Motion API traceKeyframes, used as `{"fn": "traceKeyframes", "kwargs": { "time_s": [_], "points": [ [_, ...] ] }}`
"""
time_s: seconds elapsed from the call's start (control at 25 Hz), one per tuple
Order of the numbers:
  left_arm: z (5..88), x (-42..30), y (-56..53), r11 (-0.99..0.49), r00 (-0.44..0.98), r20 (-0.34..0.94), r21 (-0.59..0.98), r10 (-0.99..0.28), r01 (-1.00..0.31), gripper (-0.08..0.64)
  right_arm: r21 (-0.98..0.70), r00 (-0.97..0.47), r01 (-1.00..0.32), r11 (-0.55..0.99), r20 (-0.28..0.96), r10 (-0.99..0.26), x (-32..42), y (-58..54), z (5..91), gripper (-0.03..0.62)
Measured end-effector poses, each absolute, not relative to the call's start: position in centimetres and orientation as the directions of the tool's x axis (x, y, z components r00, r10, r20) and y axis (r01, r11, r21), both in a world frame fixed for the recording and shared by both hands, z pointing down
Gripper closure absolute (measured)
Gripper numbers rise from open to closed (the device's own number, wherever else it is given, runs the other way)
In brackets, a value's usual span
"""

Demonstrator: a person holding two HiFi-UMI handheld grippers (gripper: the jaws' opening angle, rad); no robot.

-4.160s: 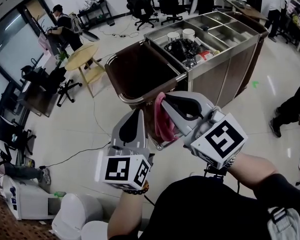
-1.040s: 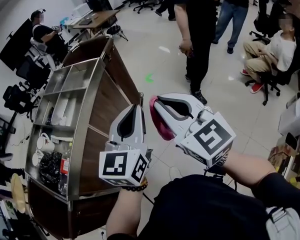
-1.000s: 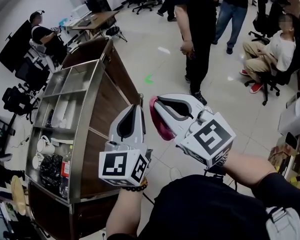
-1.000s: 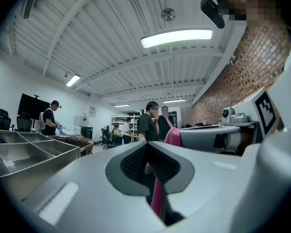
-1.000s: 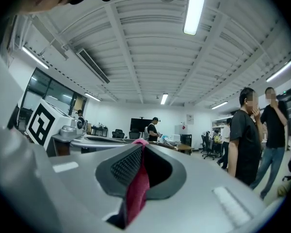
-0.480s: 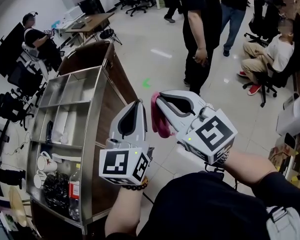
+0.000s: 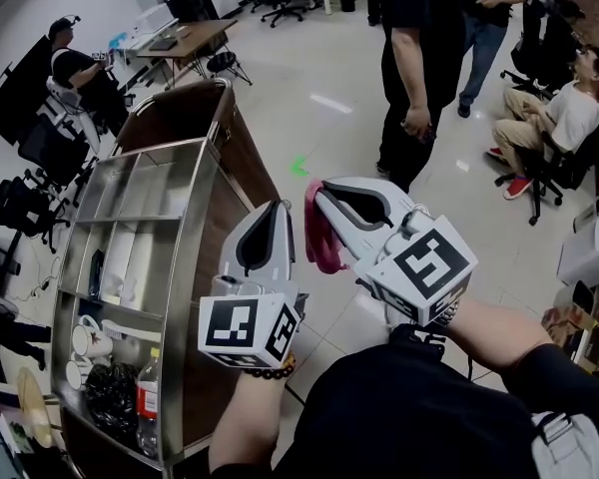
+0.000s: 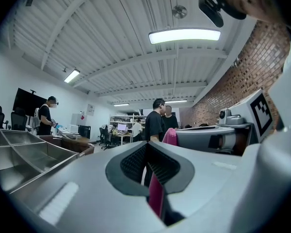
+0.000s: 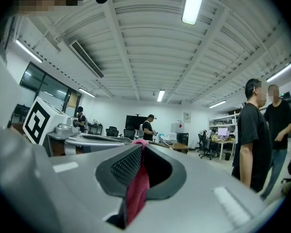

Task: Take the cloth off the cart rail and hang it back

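My right gripper [image 7: 317,188] is shut on a pink cloth [image 7: 319,236], which hangs from its fingertips over the floor, to the right of the cart [image 7: 195,183]. In the right gripper view the cloth [image 9: 137,188] is pinched between the ribbed pads and droops toward the camera. My left gripper [image 7: 277,210] is held just left of the cloth, over the cart's side panel, with its jaws together. In the left gripper view its jaws [image 8: 146,147] meet at the tip, and a strip of pink shows through the gap low between the fingers. The cloth's top [image 8: 170,136] sits at the right gripper's tip.
The cart's steel top holds compartments with cups [image 7: 83,339] and a bottle [image 7: 150,387]; its brown end bin [image 7: 180,113] points away from me. A person in black [image 7: 419,58] stands close ahead on the right. Another sits at the far right [image 7: 569,108]. Desks and chairs line the back.
Since the earliest frame I have turned, so the cart now lies on my left instead of ahead. The cloth stays in the right gripper. Over the last second the view shifted only slightly.
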State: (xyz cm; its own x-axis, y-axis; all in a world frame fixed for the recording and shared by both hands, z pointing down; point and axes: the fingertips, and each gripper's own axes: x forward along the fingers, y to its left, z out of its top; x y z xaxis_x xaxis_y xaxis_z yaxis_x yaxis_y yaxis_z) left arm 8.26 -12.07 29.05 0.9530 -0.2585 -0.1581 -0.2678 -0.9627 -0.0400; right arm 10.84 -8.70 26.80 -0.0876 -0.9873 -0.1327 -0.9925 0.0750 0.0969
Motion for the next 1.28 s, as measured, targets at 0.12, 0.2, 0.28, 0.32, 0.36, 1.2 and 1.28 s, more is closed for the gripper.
{"fn": "traceKeyframes", "kwargs": {
  "time_s": [0.12, 0.2, 0.28, 0.32, 0.36, 1.2, 1.28],
  "points": [
    [29.2, 10.4, -12.9, -0.958, 0.95, -0.149, -0.048, -0.274, -0.284, 0.557, 0.075, -0.09, -0.994, 0.081, -0.128, -0.988, 13.2, -9.5, 27.3, 0.578],
    [28.9, 12.1, -13.5, -0.953, 0.946, -0.149, -0.051, -0.288, -0.298, 0.558, 0.073, -0.106, -0.993, 0.097, -0.131, -0.986, 14.9, -10.0, 27.2, 0.578],
    [28.4, 14.2, -14.1, -0.945, 0.939, -0.147, -0.051, -0.311, -0.322, 0.558, 0.07, -0.129, -0.99, 0.121, -0.121, -0.984, 17.0, -10.7, 26.9, 0.578],
    [28.2, 15.4, -14.5, -0.941, 0.935, -0.144, -0.052, -0.325, -0.335, 0.558, 0.067, -0.141, -0.989, 0.134, -0.116, -0.983, 18.3, -11.1, 26.7, 0.578],
    [27.9, 16.6, -14.9, -0.936, 0.931, -0.141, -0.052, -0.337, -0.347, 0.558, 0.068, -0.157, -0.986, 0.15, -0.118, -0.98, 19.5, -11.5, 26.4, 0.578],
    [28.3, 35.1, -17.7, -0.863, 0.865, -0.108, -0.077, -0.49, -0.498, 0.557, 0.05, -0.34, -0.94, 0.337, -0.152, -0.928, 38.2, -15.3, 27.3, 0.578],
    [28.3, 36.0, -18.3, -0.863, 0.865, -0.101, -0.078, -0.491, -0.499, 0.557, 0.035, -0.337, -0.941, 0.336, -0.142, -0.93, 39.3, -16.0, 27.6, 0.578]
  ]
}}
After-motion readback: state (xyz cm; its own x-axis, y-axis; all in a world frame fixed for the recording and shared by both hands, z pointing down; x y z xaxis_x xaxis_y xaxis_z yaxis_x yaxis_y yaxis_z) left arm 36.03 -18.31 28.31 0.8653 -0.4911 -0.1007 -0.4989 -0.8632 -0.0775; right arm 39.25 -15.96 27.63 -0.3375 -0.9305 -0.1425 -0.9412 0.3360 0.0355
